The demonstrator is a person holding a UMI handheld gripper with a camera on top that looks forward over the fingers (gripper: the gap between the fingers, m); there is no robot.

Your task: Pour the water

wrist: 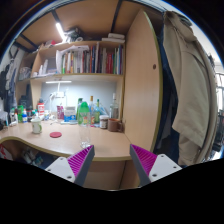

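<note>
My gripper point(112, 162) is open, its two magenta pads point(81, 159) wide apart with nothing between them. It hangs in front of a wooden desk point(90, 143), well short of it. On the desk's far side stand several bottles: a green one point(83, 111) and a clear one point(96, 112) next to it. A small light cup point(37, 127) sits further left on the desk, and a little red lid or dish point(55, 134) lies near it.
Shelves with books point(90, 62) hang above the desk. A tall wooden cabinet point(143, 85) stands right of the desk, with coats point(185, 80) hanging beyond it. More clutter crowds the desk's left end point(20, 115).
</note>
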